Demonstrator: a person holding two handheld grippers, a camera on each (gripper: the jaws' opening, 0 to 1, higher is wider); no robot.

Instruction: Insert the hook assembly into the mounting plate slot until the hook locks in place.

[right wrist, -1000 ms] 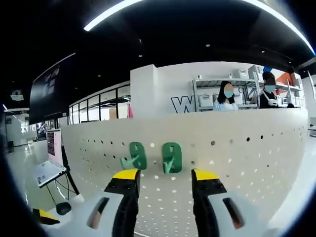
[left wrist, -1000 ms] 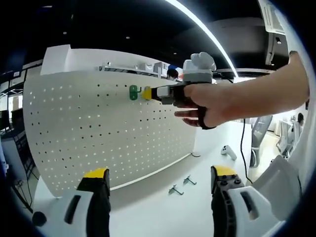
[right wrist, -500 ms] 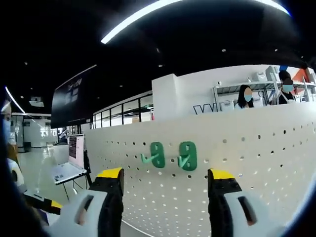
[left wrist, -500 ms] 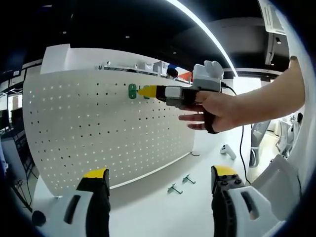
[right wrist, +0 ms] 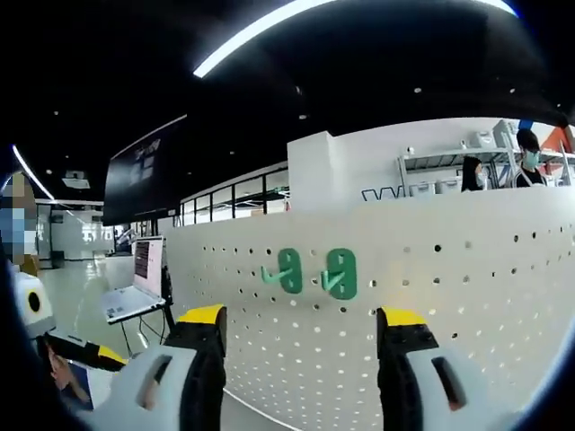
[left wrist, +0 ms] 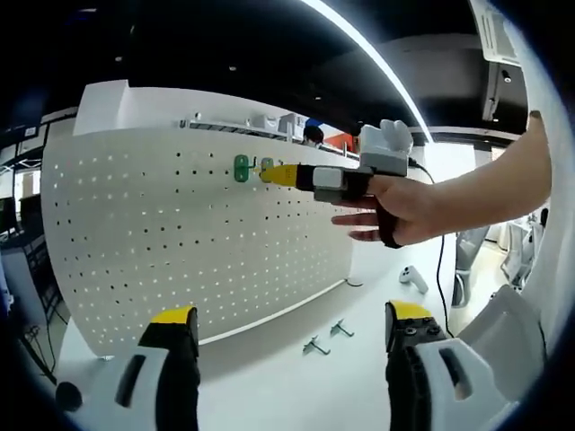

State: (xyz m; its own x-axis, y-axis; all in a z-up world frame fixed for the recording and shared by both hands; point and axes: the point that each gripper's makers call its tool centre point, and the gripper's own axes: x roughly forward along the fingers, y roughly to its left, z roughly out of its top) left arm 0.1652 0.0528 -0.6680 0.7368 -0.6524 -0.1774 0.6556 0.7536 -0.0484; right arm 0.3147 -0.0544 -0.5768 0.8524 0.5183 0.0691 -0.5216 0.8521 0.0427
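Note:
The white pegboard [left wrist: 180, 242] stands upright on the table. Two green hooks hang side by side near its top edge, the left hook [left wrist: 241, 168] and the right hook [left wrist: 267, 165]. In the right gripper view the same hooks [right wrist: 289, 270] [right wrist: 340, 273] sit just beyond the jaws. My right gripper [right wrist: 301, 317] is open with nothing between its jaws. In the left gripper view, a hand holds the right gripper [left wrist: 274, 173], whose yellow tips point at the right hook from close by. My left gripper [left wrist: 292, 319] stands open and low, well back from the board.
Two loose metal hooks [left wrist: 314, 344] [left wrist: 340, 329] lie on the white table in front of the board. A white controller [left wrist: 413, 276] lies further right. A laptop [right wrist: 135, 287] stands past the board's left end. People stand by shelving [right wrist: 467, 175] behind the board.
My right gripper has opened wider and drawn back from the pegboard, leaving both green hooks hanging there. The left gripper has stayed where it was.

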